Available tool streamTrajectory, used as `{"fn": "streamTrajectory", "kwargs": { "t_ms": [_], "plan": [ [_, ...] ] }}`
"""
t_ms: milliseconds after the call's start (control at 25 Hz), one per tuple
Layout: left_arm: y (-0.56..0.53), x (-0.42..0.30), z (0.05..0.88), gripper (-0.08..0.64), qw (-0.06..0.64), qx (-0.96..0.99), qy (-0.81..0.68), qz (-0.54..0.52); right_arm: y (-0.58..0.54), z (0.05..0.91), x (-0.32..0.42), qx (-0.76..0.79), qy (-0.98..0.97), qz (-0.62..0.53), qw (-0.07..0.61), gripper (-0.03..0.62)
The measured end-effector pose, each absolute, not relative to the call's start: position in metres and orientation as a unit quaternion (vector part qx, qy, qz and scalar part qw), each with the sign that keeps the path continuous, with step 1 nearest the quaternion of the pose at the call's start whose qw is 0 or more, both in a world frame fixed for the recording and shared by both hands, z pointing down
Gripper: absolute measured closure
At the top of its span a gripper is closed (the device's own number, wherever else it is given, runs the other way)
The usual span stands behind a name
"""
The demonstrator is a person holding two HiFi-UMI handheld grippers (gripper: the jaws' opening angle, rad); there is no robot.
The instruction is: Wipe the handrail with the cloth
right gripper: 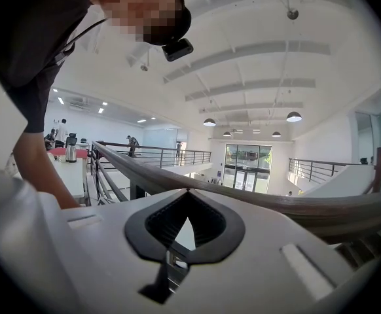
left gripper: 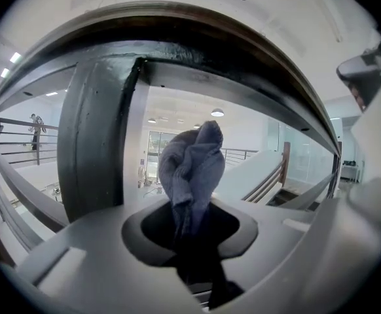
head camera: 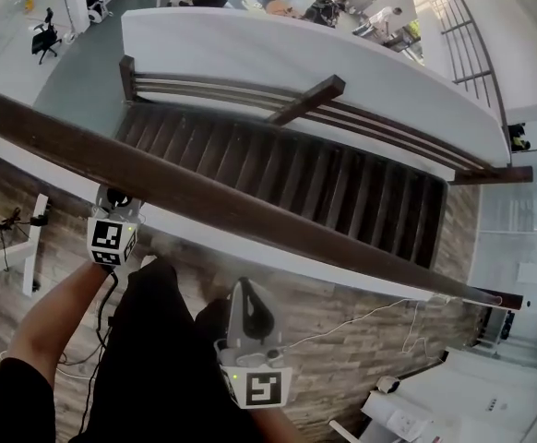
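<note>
A dark wooden handrail (head camera: 250,212) crosses the head view from upper left to lower right. My left gripper (head camera: 115,197) sits just below it at the left, its tips tucked under the rail. In the left gripper view it is shut on a bunched blue-grey cloth (left gripper: 192,165), which stands up out of the jaws close beneath the handrail (left gripper: 197,44), beside a dark post (left gripper: 92,142). My right gripper (head camera: 247,290) is lower and nearer my body, short of the rail. Its jaws (right gripper: 188,195) are shut with nothing in them, and the handrail (right gripper: 289,207) runs just beyond.
Past the rail a dark staircase (head camera: 278,169) drops away, with its own handrail (head camera: 305,101) and a curved white wall (head camera: 278,49). A white cable (head camera: 361,319) lies on the wooden floor. A second railing (right gripper: 145,150) and people stand far off.
</note>
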State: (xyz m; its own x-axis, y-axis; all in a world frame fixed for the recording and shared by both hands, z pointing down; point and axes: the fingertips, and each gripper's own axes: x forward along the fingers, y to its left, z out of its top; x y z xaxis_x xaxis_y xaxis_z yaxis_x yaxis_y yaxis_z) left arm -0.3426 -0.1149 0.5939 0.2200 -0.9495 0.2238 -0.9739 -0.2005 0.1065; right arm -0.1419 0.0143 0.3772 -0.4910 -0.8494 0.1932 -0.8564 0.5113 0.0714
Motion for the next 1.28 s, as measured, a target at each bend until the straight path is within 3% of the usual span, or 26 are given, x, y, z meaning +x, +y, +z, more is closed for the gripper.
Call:
{"fn": "streamTrajectory", "kwargs": {
  "t_ms": [1280],
  "plan": [
    [-0.11,-0.287,0.591,0.476,0.105,0.789,-0.601,0.077,0.036,0.379,-0.074,0.541,-0.835,0.024,0.095,0.591]
  ]
}}
